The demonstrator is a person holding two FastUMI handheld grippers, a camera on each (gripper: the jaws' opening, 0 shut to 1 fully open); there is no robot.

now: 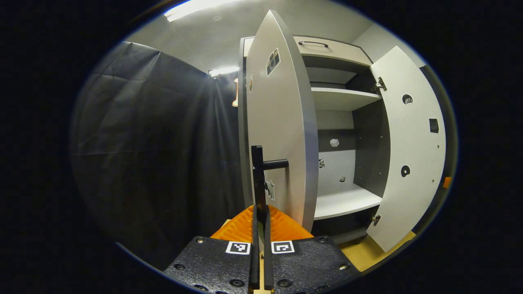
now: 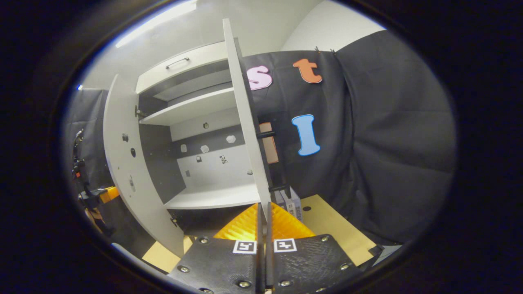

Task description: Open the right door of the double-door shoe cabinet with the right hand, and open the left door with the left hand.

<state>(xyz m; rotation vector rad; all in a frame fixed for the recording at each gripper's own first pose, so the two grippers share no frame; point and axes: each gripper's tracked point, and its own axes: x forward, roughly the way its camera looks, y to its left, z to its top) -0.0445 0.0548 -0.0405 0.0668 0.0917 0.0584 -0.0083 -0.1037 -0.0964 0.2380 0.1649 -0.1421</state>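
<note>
Shoe cabinet (image 1: 347, 122): double-door unit standing against the booth wall, both doors swung outward, interior exposed in the left gripper view and the right gripper view.
Left door (image 1: 282, 134): open, seen nearly edge-on in the left gripper view; its outer face carries small stickers and a dark bar handle (image 1: 258, 175) set vertically near the free edge.
Left hand-held gripper (image 1: 261, 228): fingers drawn almost together with a thin gap — the lower end of the handle runs down between them; whether both press on it cannot be told.
Right door (image 2: 247, 122): open, seen edge-on in the right gripper view, its free edge pointing toward the camera; in the left gripper view it stands wide, inner face with hinges showing.
Right hand-held gripper (image 2: 264, 222): fingers nearly closed around the lower free edge of the right door — contact on both sides cannot be confirmed.
Interior: pale shelves (image 1: 343, 98) above and below, grey back panel with a few small stickers.
Drawer (image 1: 327, 47): closed, above the doors, with a dark handle.
Floor (image 2: 327, 224): tan board beneath the cabinet.
</note>
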